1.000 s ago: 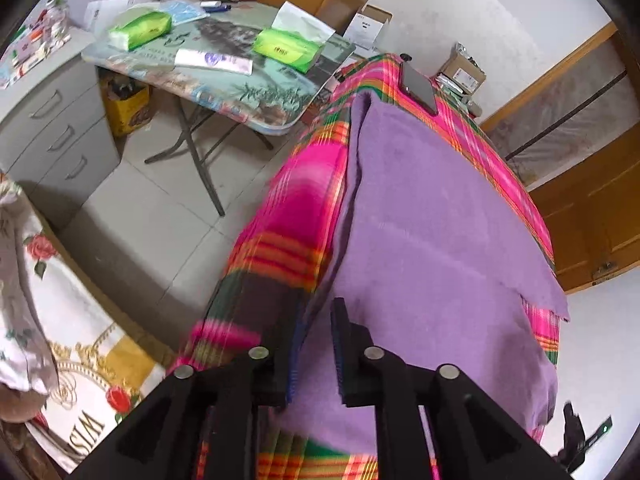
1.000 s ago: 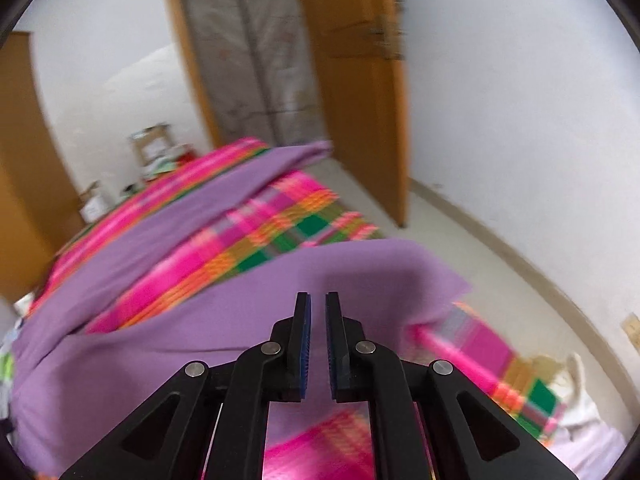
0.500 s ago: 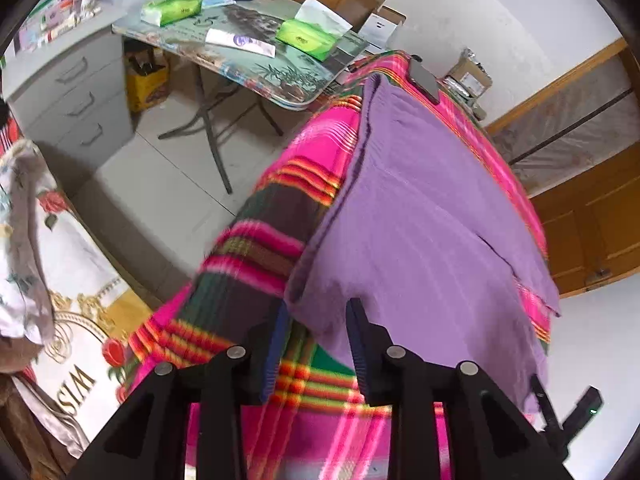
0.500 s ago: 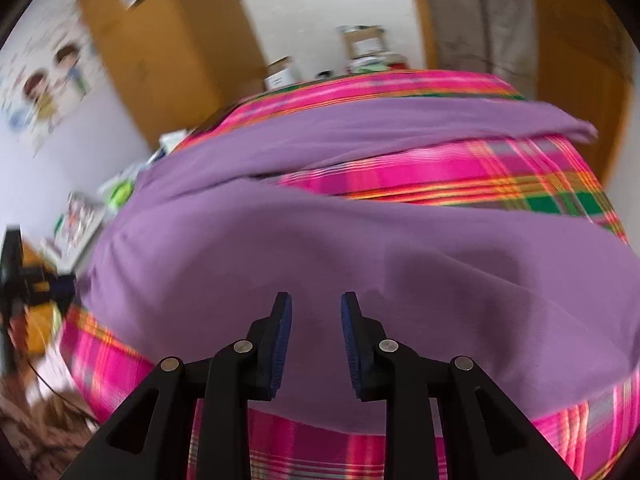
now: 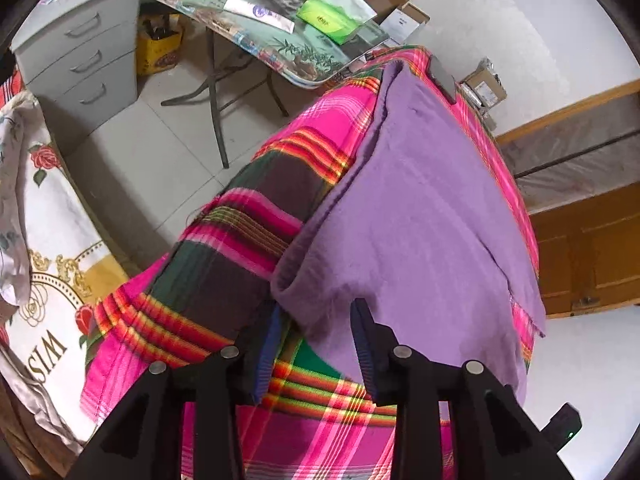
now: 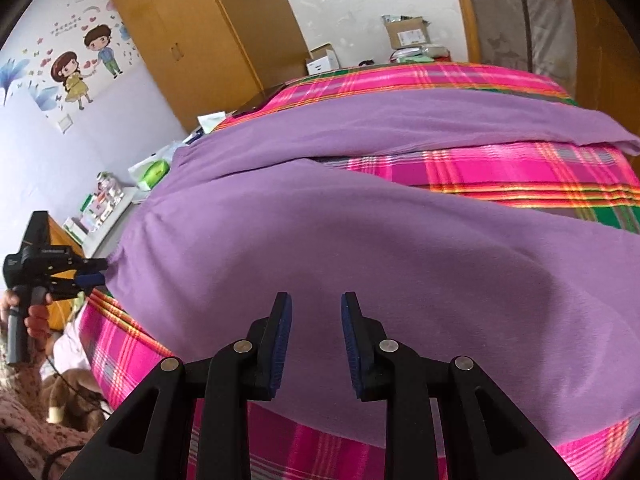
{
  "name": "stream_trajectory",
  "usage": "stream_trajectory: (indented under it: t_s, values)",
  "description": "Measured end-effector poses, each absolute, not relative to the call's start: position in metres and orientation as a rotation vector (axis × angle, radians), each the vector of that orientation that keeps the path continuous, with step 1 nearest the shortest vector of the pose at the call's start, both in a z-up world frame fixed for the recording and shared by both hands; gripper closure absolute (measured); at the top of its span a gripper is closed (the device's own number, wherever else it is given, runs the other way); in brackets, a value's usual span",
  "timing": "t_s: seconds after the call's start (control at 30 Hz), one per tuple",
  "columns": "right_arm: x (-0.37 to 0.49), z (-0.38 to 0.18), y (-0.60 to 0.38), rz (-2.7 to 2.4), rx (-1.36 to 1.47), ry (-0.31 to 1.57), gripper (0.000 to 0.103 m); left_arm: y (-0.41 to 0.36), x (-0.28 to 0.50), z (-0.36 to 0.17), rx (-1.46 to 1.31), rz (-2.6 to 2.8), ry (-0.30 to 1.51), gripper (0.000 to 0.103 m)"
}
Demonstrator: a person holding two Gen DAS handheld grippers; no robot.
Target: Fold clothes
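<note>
My left gripper (image 5: 314, 344) and right gripper (image 6: 316, 344), jaws parted and empty, hover over the purple garment (image 6: 360, 248) at frame centre on the plaid bedspread (image 6: 520, 168); soft, light knit, best pinched at hem corners.

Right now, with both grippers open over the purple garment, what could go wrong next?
The left gripper sits at the purple garment's folded corner, above the plaid blanket; closing could pinch the blanket too. The right gripper hovers over mid-fabric, so it may bunch the cloth. A dark phone lies beside the far hem and could get dragged.
</note>
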State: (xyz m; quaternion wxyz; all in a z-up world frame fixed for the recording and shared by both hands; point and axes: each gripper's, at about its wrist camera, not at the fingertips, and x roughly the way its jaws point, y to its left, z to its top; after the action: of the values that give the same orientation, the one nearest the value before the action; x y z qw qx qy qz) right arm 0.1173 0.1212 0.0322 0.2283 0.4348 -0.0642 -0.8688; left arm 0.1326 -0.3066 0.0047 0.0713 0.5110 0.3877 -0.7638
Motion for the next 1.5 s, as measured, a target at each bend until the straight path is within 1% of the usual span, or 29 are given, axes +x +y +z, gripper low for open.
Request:
stream_trajectory:
  t_s: [0.07, 0.1, 0.13, 0.17, 0.23, 0.43, 0.53, 0.57, 0.63, 0.7, 0.77, 0.83, 1.03, 1.23, 1.3, 1.33, 1.37, 1.4, 1.47, 1.5]
  values:
    - [0.115, 0.031, 0.117, -2.378, 1.198, -0.174, 0.076, -0.307, 0.133, 0.005, 1.510, -2.303, 1.137, 0.088]
    - [0.114, 0.031, 0.114, -2.371, 1.198, -0.172, 0.076, -0.308, 0.134, 0.006, 1.500, -2.312, 1.137, 0.088]
    - [0.114, 0.031, 0.113, -2.368, 1.196, -0.170, 0.076, -0.309, 0.135, 0.007, 1.491, -2.323, 1.143, 0.092]
    - [0.112, 0.031, 0.110, -2.361, 1.195, -0.171, 0.076, -0.310, 0.137, 0.008, 1.475, -2.331, 1.148, 0.093]
    - [0.110, 0.030, 0.107, -2.349, 1.196, -0.165, 0.076, -0.315, 0.140, 0.010, 1.452, -2.333, 1.159, 0.094]
    - [0.106, 0.029, 0.105, -2.346, 1.196, -0.156, 0.076, -0.318, 0.138, 0.003, 1.471, -2.293, 1.144, 0.093]
    - [0.102, 0.028, 0.105, -2.349, 1.210, -0.152, 0.076, -0.318, 0.136, 0.004, 1.490, -2.286, 1.122, 0.091]
    - [0.101, 0.029, 0.104, -2.349, 1.206, -0.142, 0.076, -0.317, 0.135, 0.007, 1.495, -2.293, 1.094, 0.088]
    - [0.098, 0.035, 0.104, -2.355, 1.189, -0.114, 0.076, -0.316, 0.133, 0.013, 1.498, -2.310, 1.031, 0.087]
    - [0.095, 0.042, 0.103, -2.364, 1.166, -0.079, 0.076, -0.316, 0.134, 0.021, 1.475, -2.325, 0.991, 0.087]
    - [0.090, 0.052, 0.102, -2.374, 1.138, -0.046, 0.076, -0.321, 0.133, 0.028, 1.469, -2.323, 1.018, 0.087]
    - [0.085, 0.063, 0.100, -2.386, 1.107, -0.004, 0.076, -0.320, 0.123, 0.046, 1.445, -2.365, 0.965, 0.087]
    - [0.060, 0.117, 0.092, -2.501, 0.926, 0.197, 0.076, -0.313, 0.088, 0.104, 1.360, -2.503, 0.760, 0.087]
    - [0.031, 0.183, 0.096, -2.606, 0.688, 0.215, 0.076, -0.295, 0.035, 0.166, 1.267, -2.650, 0.499, 0.086]
    - [0.014, 0.206, 0.095, -2.625, 0.638, 0.217, 0.076, -0.288, 0.015, 0.182, 1.234, -2.688, 0.457, 0.086]
    - [0.005, 0.218, 0.095, -2.635, 0.614, 0.216, 0.076, -0.284, 0.005, 0.188, 1.222, -2.723, 0.443, 0.084]
    - [-0.004, 0.228, 0.097, -2.644, 0.589, 0.184, 0.076, -0.278, -0.003, 0.193, 1.216, -2.763, 0.424, 0.079]
    - [-0.012, 0.235, 0.098, -2.648, 0.566, 0.160, 0.076, -0.271, -0.015, 0.192, 1.237, -2.797, 0.383, 0.077]
    - [-0.035, 0.239, 0.094, -2.609, 0.578, 0.155, 0.071, -0.257, -0.037, 0.181, 1.307, -2.833, 0.295, 0.076]
    - [-0.045, 0.236, 0.090, -2.574, 0.606, 0.170, 0.059, -0.252, -0.047, 0.172, 1.347, -2.826, 0.264, 0.076]
